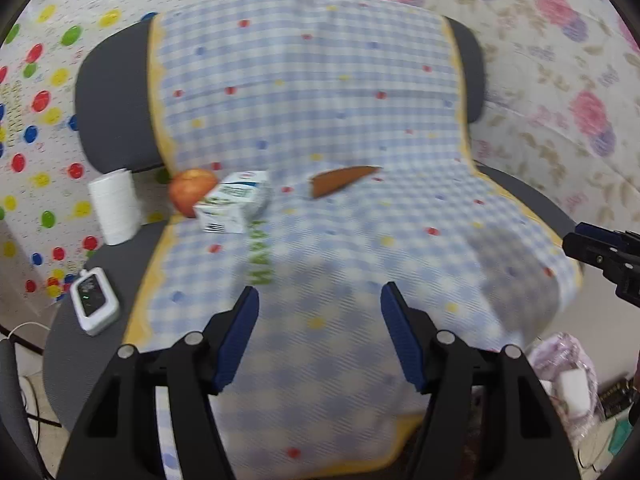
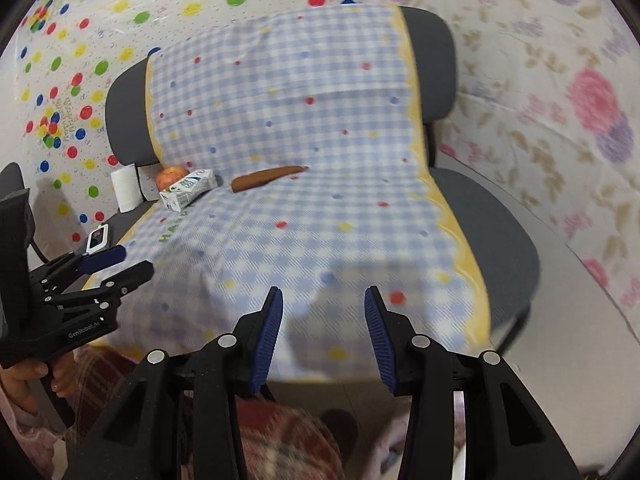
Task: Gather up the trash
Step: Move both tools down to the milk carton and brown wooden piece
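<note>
left gripper (image 1: 320, 336) open, empty; milk carton (image 1: 234, 202) beside apple (image 1: 188, 194).

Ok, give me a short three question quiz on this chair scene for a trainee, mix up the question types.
1. True or false: the left tongs are shut on the carton.
2. Multiple choice: what touches the carton on its left in the left wrist view? A) the apple B) the paper roll C) the white device
3. Fill in: the brown wrapper lies on the checked ____ that covers the chair.

Key: 1 false, both the left and the right tongs stand open and empty; 2 A; 3 cloth.
</note>
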Demonstrator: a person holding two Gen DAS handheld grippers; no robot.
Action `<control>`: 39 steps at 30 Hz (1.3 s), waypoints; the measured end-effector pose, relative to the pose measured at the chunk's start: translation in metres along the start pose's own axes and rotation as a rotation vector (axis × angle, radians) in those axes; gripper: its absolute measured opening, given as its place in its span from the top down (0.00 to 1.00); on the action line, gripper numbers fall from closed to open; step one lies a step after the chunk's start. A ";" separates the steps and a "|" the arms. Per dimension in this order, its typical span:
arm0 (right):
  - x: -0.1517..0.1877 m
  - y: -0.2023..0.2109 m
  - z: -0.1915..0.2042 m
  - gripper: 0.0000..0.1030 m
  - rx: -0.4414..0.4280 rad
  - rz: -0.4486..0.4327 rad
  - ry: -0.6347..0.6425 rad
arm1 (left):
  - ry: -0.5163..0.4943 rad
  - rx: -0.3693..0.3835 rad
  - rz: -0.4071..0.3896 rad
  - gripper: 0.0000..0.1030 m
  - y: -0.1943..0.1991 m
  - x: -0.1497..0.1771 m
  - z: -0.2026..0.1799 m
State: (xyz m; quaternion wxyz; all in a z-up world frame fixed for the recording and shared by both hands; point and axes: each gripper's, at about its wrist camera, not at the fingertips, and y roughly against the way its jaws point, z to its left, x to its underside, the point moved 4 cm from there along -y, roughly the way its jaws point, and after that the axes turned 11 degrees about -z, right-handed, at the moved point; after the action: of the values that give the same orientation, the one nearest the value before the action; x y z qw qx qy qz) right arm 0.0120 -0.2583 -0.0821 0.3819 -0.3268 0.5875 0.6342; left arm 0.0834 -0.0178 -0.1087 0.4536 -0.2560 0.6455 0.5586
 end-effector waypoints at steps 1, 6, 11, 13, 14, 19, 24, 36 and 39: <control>-0.006 -0.011 0.008 0.58 -0.009 0.000 0.008 | 0.007 -0.021 -0.002 0.33 -0.004 -0.003 0.010; -0.027 -0.062 0.034 0.57 -0.016 0.005 0.012 | 0.045 -0.107 -0.003 0.26 -0.028 -0.016 0.055; -0.047 -0.118 0.059 0.55 -0.011 0.016 -0.001 | 0.076 -0.165 0.002 0.23 -0.062 -0.030 0.094; -0.053 -0.137 0.068 0.52 -0.019 0.022 0.005 | 0.086 -0.179 0.001 0.23 -0.076 -0.033 0.105; -0.056 -0.149 0.074 0.52 -0.019 0.030 0.011 | 0.090 -0.188 -0.001 0.23 -0.079 -0.033 0.108; -0.066 -0.194 0.098 0.52 -0.043 0.062 0.018 | 0.105 -0.204 0.030 0.23 -0.108 -0.034 0.125; -0.072 -0.245 0.128 0.52 -0.056 0.112 0.046 | 0.104 -0.210 0.035 0.23 -0.125 -0.037 0.136; -0.072 -0.318 0.152 0.49 0.021 0.232 0.120 | 0.127 -0.180 0.087 0.15 -0.146 -0.029 0.140; -0.069 -0.327 0.148 0.49 0.062 0.257 0.113 | 0.111 -0.165 0.084 0.15 -0.143 -0.027 0.133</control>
State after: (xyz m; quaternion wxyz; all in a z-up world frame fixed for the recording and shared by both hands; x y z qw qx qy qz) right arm 0.3348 -0.1124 -0.1705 0.2739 -0.2719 0.6644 0.6400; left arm 0.2552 0.0689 -0.1507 0.3709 -0.2957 0.6315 0.6134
